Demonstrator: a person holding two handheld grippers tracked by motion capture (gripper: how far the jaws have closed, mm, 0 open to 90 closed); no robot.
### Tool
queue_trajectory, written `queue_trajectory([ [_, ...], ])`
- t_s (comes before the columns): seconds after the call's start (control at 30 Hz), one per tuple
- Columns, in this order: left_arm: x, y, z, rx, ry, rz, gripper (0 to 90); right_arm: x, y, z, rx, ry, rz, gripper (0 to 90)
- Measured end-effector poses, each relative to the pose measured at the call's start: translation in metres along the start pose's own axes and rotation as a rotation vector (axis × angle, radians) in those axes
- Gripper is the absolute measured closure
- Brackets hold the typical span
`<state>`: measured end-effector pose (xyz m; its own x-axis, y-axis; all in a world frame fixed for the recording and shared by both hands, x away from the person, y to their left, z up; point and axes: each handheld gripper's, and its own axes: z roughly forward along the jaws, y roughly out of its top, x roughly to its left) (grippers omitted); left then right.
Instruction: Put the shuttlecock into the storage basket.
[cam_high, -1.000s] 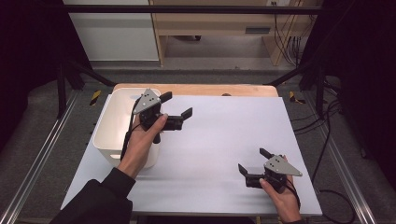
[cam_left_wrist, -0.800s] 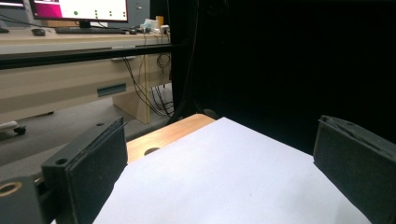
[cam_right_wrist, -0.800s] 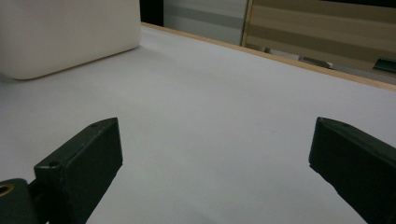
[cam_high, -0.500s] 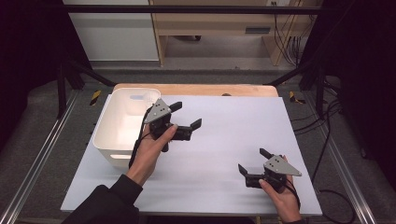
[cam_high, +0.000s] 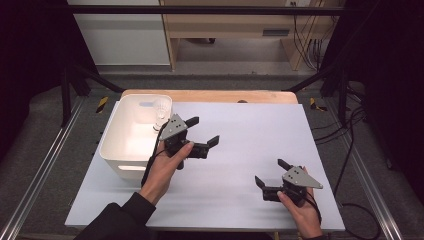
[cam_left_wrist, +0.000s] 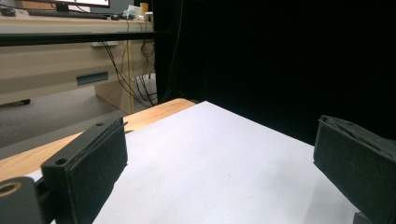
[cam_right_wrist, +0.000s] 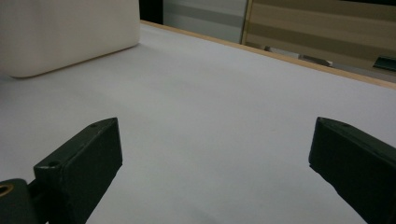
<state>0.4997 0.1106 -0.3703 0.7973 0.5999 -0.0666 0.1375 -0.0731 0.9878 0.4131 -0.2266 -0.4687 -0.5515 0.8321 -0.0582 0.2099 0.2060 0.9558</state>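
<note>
Right gripper (cam_high: 269, 178) sits near the table's (cam_high: 260, 130) front edge, jaws wide, empty. Farther in, left gripper (cam_high: 204, 131) hovers beside the white bin (cam_high: 116, 134), also wide and empty. A clear glass (cam_high: 160, 111) stands in the bin's far corner; a careless swing there could topple it.

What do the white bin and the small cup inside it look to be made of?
The white bin looks like matte moulded plastic: rounded corners, thick even walls, soft sheen. The cup in its far corner seems clear glass or plastic; the bin shows through it, but it is too small to tell which.
</note>
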Motion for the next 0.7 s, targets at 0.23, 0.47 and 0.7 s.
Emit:
queue_trajectory([
  [0.23, -0.006, -0.006, -0.001, -0.003, -0.014, 0.002, 2.5, 0.001, 0.0, 0.0, 0.003, 0.002, 0.001, 2.8],
  [0.47, -0.012, -0.018, -0.003, 0.006, -0.025, 0.002, 2.5, 0.001, 0.0, 0.0, 0.002, 0.002, -0.001, 2.8],
  [0.7, -0.02, -0.029, -0.006, 0.021, -0.039, 0.017, 2.5, 0.002, 0.0, 0.001, 0.006, 0.005, -0.004, 2.8],
])
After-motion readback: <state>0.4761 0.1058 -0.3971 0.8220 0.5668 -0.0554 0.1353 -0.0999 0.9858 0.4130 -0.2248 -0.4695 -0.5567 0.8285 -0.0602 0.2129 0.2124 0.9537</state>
